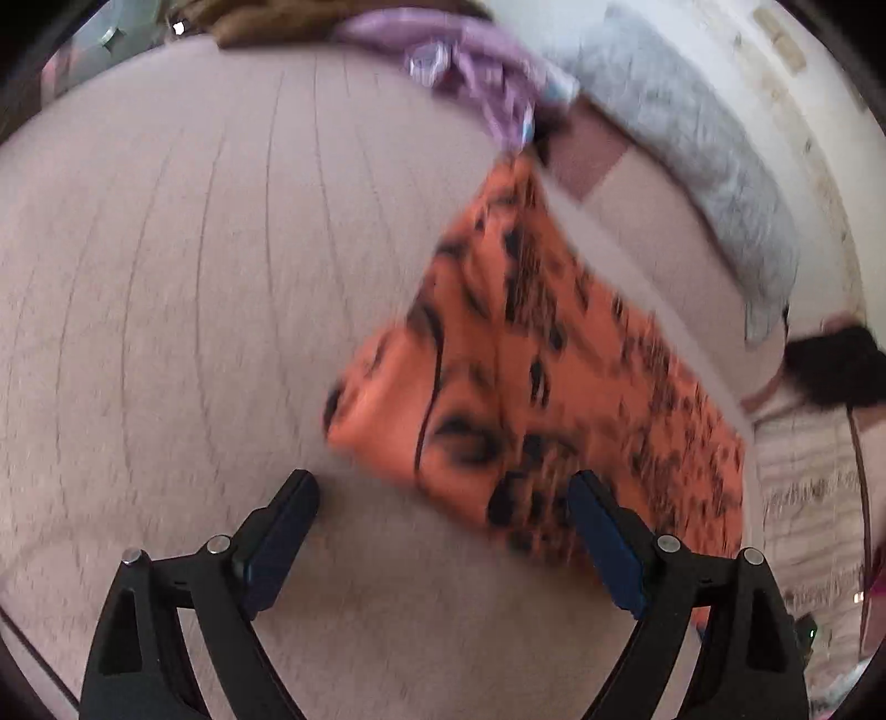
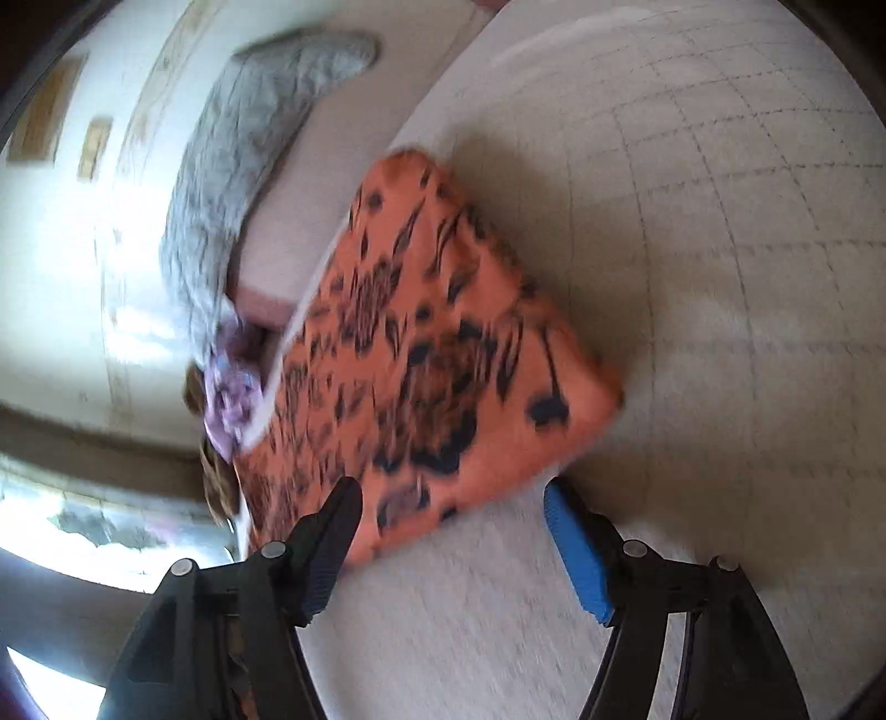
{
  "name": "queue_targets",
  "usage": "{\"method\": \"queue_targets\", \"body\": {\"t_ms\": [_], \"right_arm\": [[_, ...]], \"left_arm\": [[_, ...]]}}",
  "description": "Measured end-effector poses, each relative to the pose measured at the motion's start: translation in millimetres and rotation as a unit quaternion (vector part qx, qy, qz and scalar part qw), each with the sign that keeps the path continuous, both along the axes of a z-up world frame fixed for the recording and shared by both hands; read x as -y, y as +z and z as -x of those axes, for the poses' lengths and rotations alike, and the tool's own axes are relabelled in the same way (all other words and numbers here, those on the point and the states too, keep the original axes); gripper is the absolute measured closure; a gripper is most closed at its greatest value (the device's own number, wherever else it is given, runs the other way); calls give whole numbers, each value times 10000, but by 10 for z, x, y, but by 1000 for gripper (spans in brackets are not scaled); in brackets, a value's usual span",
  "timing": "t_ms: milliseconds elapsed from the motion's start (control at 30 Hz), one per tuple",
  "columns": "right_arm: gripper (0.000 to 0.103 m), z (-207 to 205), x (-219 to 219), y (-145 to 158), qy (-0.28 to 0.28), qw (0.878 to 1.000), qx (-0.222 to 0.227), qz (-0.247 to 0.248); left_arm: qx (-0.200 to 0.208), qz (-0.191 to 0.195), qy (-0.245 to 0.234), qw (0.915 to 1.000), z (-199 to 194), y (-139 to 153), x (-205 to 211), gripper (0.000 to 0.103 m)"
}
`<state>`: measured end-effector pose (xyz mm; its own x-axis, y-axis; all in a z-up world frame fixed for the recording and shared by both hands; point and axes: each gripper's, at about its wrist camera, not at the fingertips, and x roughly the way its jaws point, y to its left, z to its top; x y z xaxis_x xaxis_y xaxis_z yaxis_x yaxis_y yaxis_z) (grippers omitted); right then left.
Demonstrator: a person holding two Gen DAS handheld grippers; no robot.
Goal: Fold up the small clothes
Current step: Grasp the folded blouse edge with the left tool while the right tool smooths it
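Orange garment (image 1: 531,387), black floral print, folded into a flat roughly four-sided packet, lying on a pale quilted bed cover (image 1: 194,277). In the left wrist view it sits right of centre, running from 1 o'clock down to 5 o'clock; in the right wrist view it fills the centre, with one corner toward 12 o'clock and one toward 3 o'clock. Both views blurred; print detail unclear.

Left gripper (image 1: 443,487): jaws set wide apart, nothing between the pads; right-hand finger (image 1: 603,548) overlaps the packet's near edge in the picture, contact not determinable.

Right gripper (image 2: 451,493): jaws apart, no cloth pinched; the packet's near corner lies just ahead of the gap, at 12 o'clock from the tips; the blue pad (image 2: 576,554) clear of the fabric.

Lilac patterned cloth (image 1: 487,72), bunched, at the packet's far end, 12 to 1 o'clock in the left view.

Grey fluffy cushion (image 1: 698,160), long, beyond the cover's edge, at 1 to 2 o'clock.

Brown fabric (image 1: 260,22), at 11 o'clock, partly seen.
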<state>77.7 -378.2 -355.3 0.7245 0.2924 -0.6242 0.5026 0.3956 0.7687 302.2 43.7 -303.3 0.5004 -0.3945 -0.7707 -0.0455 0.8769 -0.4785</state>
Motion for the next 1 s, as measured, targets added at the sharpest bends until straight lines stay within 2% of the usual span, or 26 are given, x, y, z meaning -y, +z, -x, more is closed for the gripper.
{"method": "queue_targets", "body": {"t_ms": [67,167,233,267,300,333,400,500,600,767,833,900,967,1000], "right_arm": [[30,-105,46,-40,-172,9998,27,-57],[31,-280,83,-51,-339,9994,68,-67],[33,-365,92,-61,-445,9989,122,-12],[37,-396,94,-72,-545,9984,131,22],[55,-407,104,-67,-609,9980,109,101],[70,-424,103,-71,-636,9977,24,226],[72,-435,112,-110,-684,9974,5,241],[78,-416,89,-4,-631,9970,9,445],[81,-337,58,299,-567,9948,250,804],[82,-32,29,696,-364,9909,494,1202],[82,156,39,729,-336,9906,482,1232],[82,373,52,672,-309,9918,407,1174],[81,526,43,524,-132,9931,57,1164],[78,578,53,431,-45,9924,-266,1204]], "left_arm": [[92,165,-12,9998,-77,-15,24,12],[196,388,269,9987,-166,-73,-7,12],[285,376,424,9980,-195,-75,-30,32],[261,263,531,9979,-186,-86,-70,55],[229,194,601,9977,-214,-120,-91,62],[233,286,589,9976,-264,-131,-102,64],[332,347,502,9976,-256,-91,-113,72],[684,272,344,9967,-151,50,-101,75],[966,372,126,9946,66,235,-145,77],[977,288,-100,9947,573,337,-268,76],[843,308,-90,9959,819,249,-339,76],[637,54,-97,9979,1029,142,-382,70],[420,-332,44,9986,1124,86,-431,70],[476,-313,151,9983,1166,111,-504,67]]}}
